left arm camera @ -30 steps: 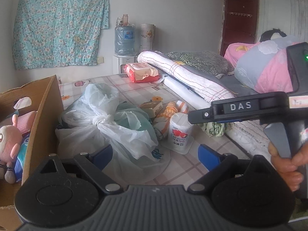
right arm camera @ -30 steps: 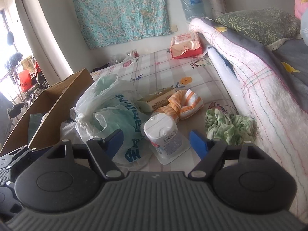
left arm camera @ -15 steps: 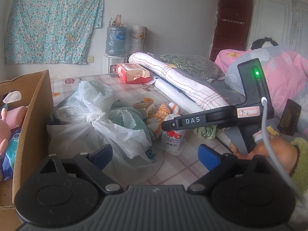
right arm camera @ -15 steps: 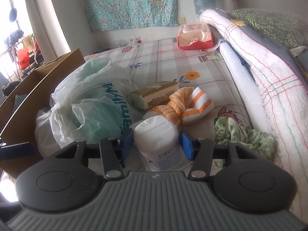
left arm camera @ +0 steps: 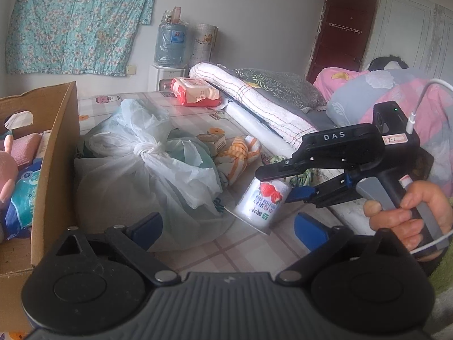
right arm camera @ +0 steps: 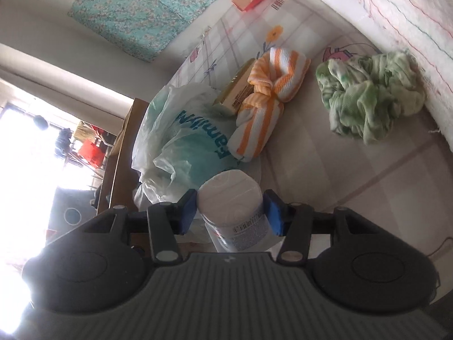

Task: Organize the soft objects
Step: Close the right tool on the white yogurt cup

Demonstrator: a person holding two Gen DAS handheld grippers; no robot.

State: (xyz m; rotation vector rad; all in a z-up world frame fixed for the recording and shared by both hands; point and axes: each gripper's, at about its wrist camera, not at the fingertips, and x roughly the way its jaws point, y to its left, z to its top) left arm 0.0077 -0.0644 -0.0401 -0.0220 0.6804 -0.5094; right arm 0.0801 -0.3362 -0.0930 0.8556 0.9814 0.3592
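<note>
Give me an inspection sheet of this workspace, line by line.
Surface: checked bed sheet, bare in front.
Job's things: white strawberry-label cup tilted in the right tongs; orange striped cloth knotted; green cloth crumpled; tied plastic bags.
Clutter: flat yellowish box; red wipes pack.
Grippers: right tongs have just been closing, shut on the cup; left tongs open, nothing between them.
Cables: white cable at the right tongs' handle.
Surroundings: cardboard box with a plush toy; rolled bedding; water jug.
</note>
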